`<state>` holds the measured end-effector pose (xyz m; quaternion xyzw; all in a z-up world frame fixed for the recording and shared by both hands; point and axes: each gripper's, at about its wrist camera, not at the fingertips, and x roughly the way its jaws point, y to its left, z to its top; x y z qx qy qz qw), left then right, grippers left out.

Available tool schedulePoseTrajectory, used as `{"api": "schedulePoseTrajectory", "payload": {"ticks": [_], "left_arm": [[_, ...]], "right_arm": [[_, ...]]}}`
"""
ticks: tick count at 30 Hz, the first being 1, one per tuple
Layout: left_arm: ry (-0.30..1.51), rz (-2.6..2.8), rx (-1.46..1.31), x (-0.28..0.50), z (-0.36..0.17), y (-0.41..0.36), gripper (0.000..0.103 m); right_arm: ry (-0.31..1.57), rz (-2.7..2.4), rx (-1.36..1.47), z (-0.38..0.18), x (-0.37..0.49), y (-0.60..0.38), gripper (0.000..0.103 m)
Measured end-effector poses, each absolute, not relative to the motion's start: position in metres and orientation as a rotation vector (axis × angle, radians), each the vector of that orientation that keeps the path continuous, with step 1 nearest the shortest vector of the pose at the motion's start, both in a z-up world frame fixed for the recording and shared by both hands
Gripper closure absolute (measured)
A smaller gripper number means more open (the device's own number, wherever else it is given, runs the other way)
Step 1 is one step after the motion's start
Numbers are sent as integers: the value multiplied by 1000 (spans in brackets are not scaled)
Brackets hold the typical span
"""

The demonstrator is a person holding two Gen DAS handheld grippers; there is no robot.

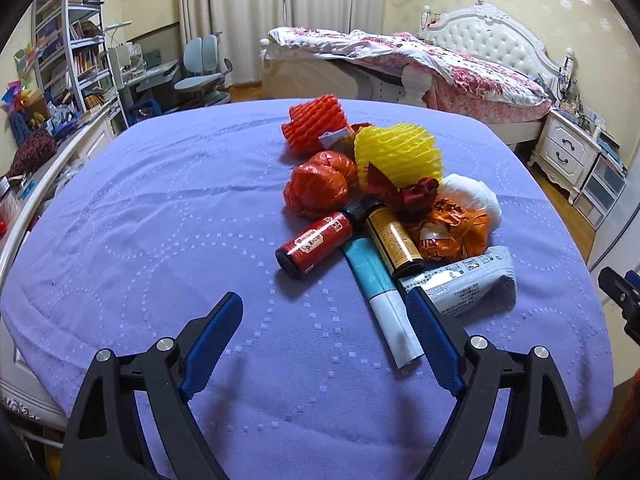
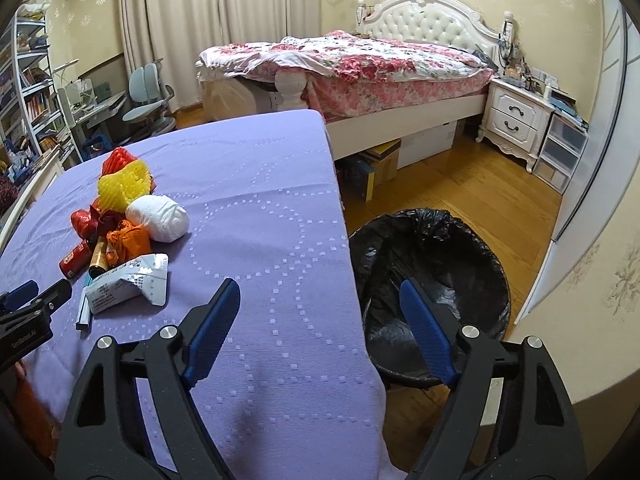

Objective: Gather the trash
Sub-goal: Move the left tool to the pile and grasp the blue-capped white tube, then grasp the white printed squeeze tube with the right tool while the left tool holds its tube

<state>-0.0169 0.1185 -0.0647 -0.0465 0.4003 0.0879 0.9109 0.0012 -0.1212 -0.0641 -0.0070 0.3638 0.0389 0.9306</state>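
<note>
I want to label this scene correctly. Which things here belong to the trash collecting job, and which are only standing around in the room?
Job:
- trash pile on the purple cloth: foam nets, crumpled bags, two small bottles, wrappers
- black-lined bin
- left gripper and right gripper, both open and empty

Just there:
- bed
- nightstand
- desk chair
- bookshelf

Home bedroom: quilted bed [image 2: 360, 60], nightstand [image 2: 516, 116], bookshelf [image 1: 76, 48], desk chair [image 2: 150, 96].

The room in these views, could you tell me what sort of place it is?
Most likely a home bedroom: a made bed with a tufted headboard, a nightstand, and a study desk.
</note>
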Motion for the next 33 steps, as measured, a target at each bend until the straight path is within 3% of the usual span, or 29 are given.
{"api": "schedulePoseTrajectory", "payload": {"ticks": [5, 9, 14, 22, 30, 33], "left_arm": [[838, 180, -87, -6, -69, 113, 20], [892, 159, -105, 2, -77, 116, 36], [905, 150, -106, -2, -78, 118, 43], [891, 118, -70, 0, -77, 113, 46], [873, 98, -25, -3, -74, 111, 78], [867, 85, -41, -6, -74, 114, 80]], "right_arm": [[762, 80, -18, -68, 2, -118, 23], [771, 81, -19, -68, 5, -117, 23], [773, 86, -21, -69, 6, -116, 23], [780, 114, -25, -71, 9, -108, 23], [796, 211, -58, -71, 5, -76, 23], [817, 249, -105, -76, 6, -57, 22]]}}
